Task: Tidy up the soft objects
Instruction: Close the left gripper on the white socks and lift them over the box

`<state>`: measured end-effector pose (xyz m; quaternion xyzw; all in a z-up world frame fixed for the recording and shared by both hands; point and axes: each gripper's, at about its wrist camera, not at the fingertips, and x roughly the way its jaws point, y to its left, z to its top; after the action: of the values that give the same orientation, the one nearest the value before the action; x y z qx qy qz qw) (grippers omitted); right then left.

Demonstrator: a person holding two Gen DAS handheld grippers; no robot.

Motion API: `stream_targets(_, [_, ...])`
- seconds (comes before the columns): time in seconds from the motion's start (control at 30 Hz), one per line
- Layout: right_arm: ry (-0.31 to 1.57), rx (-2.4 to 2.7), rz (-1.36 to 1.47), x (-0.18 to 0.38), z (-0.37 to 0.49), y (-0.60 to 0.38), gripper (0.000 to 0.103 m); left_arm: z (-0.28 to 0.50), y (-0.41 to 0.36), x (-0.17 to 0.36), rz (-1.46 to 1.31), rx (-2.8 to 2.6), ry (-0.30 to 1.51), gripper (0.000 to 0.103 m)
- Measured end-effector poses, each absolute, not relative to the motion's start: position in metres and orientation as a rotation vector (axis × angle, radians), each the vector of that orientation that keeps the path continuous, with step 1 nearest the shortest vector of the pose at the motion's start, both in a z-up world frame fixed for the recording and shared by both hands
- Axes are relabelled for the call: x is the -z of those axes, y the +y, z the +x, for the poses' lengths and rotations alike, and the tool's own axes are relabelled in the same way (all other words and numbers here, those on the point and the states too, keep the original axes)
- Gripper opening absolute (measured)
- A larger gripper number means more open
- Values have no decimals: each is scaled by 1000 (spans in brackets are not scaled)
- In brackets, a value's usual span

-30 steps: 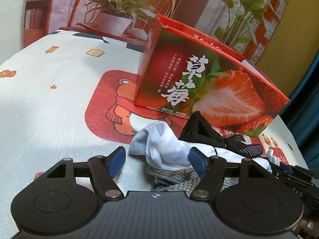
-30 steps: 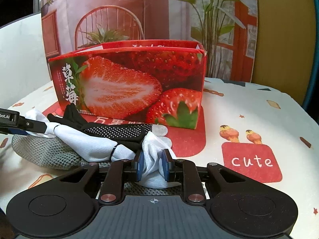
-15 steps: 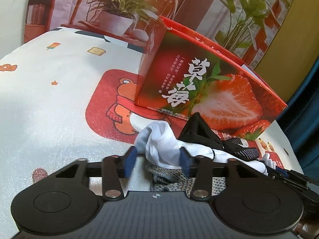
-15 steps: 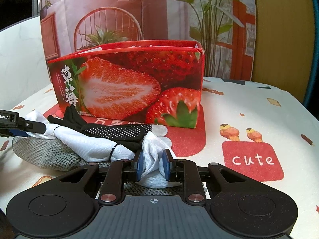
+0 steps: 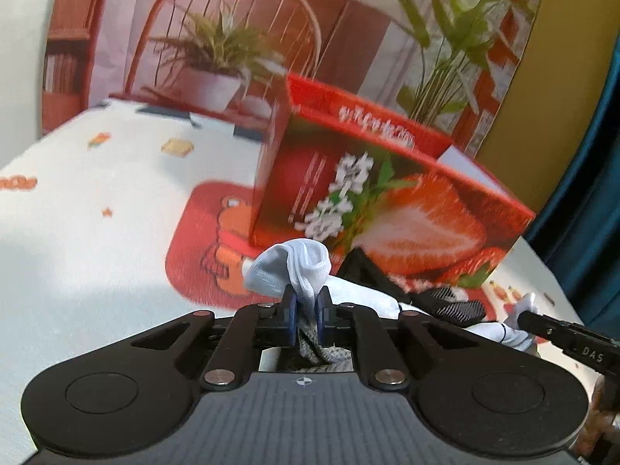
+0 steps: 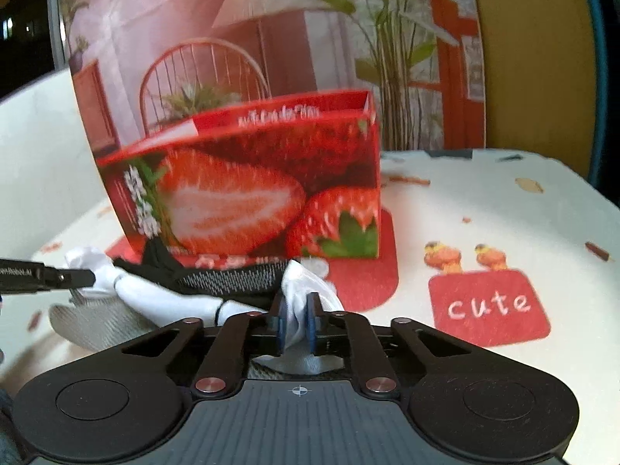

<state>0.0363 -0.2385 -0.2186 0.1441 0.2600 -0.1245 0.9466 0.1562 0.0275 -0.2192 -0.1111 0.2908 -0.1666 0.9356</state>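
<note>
Left wrist: my left gripper [image 5: 306,312] and right gripper [image 6: 296,319] each pinch the white sock [image 5: 298,271] before the strawberry box [image 5: 387,201]; lifting may drag the tangled black glove [image 6: 217,277].

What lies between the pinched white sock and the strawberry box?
Right wrist view: a black dotted glove lies between the white sock and strawberry box.

My sock [image 5: 306,267] is soft white ribbed knit cloth. The box [image 6: 252,193] looks like glossy printed card; the tablecloth [image 6: 484,201] matt; the grey cloth [image 6: 93,321] coarse-knitted.
</note>
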Motion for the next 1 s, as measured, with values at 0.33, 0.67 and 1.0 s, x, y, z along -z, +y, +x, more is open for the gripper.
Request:
stream_targets(0.33, [364, 202, 265, 166, 33, -241, 6, 149, 31, 174, -241, 314, 462, 9])
stream_targets(0.67, [294, 165, 147, 117, 78, -261, 6, 171, 21, 130, -189, 313, 377, 9])
stream_targets(1.0, [330, 185, 103, 103, 146, -293, 6, 236, -5, 111, -104, 340, 412, 9])
